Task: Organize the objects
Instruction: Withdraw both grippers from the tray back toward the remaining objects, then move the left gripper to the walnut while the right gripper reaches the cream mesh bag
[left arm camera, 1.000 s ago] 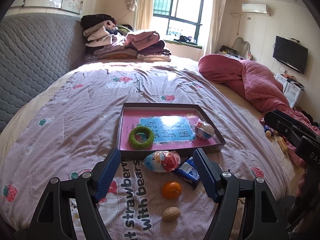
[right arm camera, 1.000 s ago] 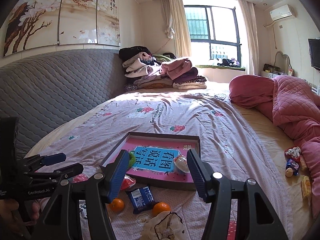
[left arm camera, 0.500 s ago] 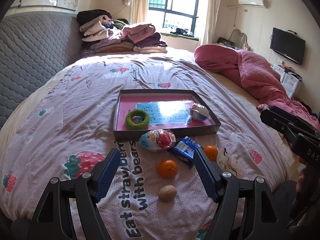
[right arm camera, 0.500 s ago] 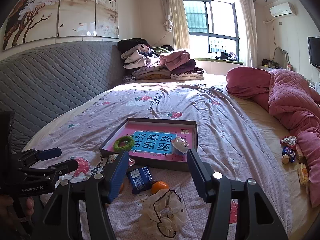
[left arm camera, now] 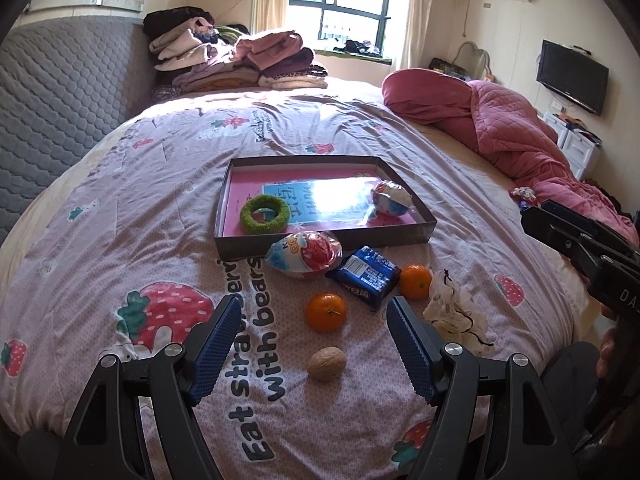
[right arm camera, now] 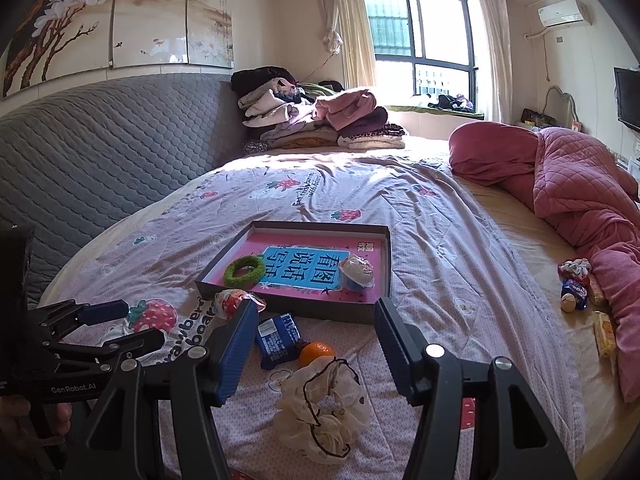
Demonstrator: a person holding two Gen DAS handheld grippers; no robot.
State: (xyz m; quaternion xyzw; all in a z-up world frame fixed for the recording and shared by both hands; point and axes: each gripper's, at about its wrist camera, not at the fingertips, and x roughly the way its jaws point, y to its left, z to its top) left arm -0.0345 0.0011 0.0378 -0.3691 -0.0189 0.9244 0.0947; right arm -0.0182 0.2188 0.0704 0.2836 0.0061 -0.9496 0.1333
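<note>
two items sit in the shallow tray (left arm camera: 320, 242) on the bed (left arm camera: 120, 200): green ring (left arm camera: 265, 214), wrapped ball (left arm camera: 390, 199). just in front on the quilt: snack bag (left arm camera: 304, 254), blue pack (left arm camera: 364, 274), 2 oranges (left arm camera: 325, 312) (left arm camera: 416, 281), walnut (left arm camera: 327, 363), cream scrunchie (right arm camera: 324, 404). left hand-held gripper (left arm camera: 312, 348) spread wide w/ nothing in it, above walnut; right hand-held gripper (right arm camera: 316, 352) also spread, nothing held, over scrunchie.

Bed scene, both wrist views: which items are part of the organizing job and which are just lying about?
Job:
- box tray, already holding green ring and wrapped ball
- egg-shaped snack pack
- blue packet
- two oranges
- walnut
- cream scrunchie

Lying about:
- folded clothes pile
- pink quilt
- small items beside the quilt, possibly a later batch
</note>
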